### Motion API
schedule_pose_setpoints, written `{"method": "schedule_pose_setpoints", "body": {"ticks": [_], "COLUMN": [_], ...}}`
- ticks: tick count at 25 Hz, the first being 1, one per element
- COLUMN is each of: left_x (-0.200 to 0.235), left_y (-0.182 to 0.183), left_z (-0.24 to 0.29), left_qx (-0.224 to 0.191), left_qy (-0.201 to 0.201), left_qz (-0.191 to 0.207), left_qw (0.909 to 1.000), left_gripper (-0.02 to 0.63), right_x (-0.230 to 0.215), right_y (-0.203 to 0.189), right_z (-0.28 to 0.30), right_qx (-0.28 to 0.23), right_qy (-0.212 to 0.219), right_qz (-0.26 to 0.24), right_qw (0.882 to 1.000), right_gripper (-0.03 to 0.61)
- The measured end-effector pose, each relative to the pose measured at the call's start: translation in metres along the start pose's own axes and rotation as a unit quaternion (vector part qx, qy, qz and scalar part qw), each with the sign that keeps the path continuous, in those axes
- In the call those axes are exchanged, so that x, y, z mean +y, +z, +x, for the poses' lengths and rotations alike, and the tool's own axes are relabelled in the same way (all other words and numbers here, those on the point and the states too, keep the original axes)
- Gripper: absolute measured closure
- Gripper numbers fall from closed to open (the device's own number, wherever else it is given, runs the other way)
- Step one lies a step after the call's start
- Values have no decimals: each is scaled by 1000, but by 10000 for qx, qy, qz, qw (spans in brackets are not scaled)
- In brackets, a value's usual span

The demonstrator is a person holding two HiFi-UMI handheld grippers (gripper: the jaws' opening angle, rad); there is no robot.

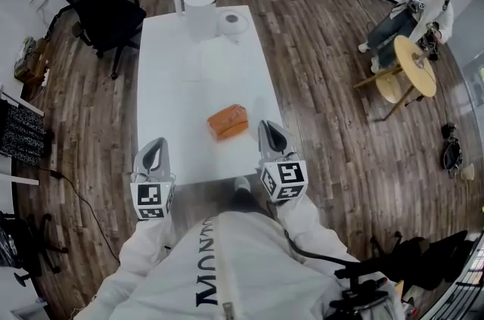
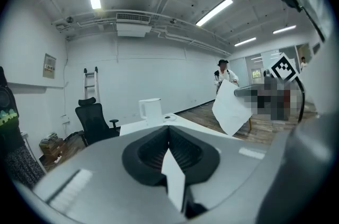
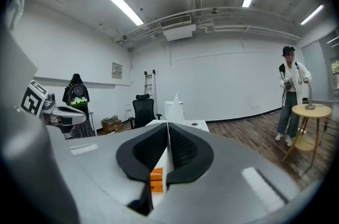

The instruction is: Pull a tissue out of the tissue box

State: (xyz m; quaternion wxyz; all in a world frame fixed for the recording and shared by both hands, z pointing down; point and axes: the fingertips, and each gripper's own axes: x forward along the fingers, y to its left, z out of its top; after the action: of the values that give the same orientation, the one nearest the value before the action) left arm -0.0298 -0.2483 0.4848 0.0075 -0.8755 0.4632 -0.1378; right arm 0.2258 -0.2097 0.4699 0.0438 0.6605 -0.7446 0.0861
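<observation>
White tissue (image 2: 231,109) is clamped in right hand-held gripper (image 3: 167,127), judged clear of tissue box (image 1: 228,121). Left hand-held gripper (image 2: 169,130) is closed, empty

Low in the head view, both arms in white sleeves (image 1: 144,250) reach forward side by side, and each holds its tool pointing toward the top of the frame, nearly level, with its marker cube (image 1: 150,200) nearest the body. The left tool (image 1: 156,143) has its jaws meeting at the tips. The right tool (image 1: 267,126) has its jaws pressed together on a white tissue (image 2: 230,109) hanging from them.
</observation>
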Motion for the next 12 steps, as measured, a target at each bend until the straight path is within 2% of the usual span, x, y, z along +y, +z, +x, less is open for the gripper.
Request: {"method": "schedule_pose_setpoints", "body": {"ticks": [12], "left_x": [-9], "left_y": [-9], "left_z": [-80], "left_qx": [-269], "left_qy": [-340], "left_qz": [-149], "left_qw": [9989], "left_gripper": [614], "right_x": [54], "right_y": [1], "right_z": [-77], "right_qx": [-250], "right_qy": [-380], "right_qz": [-29], "right_qw": [9990], "right_gripper": [578]}}
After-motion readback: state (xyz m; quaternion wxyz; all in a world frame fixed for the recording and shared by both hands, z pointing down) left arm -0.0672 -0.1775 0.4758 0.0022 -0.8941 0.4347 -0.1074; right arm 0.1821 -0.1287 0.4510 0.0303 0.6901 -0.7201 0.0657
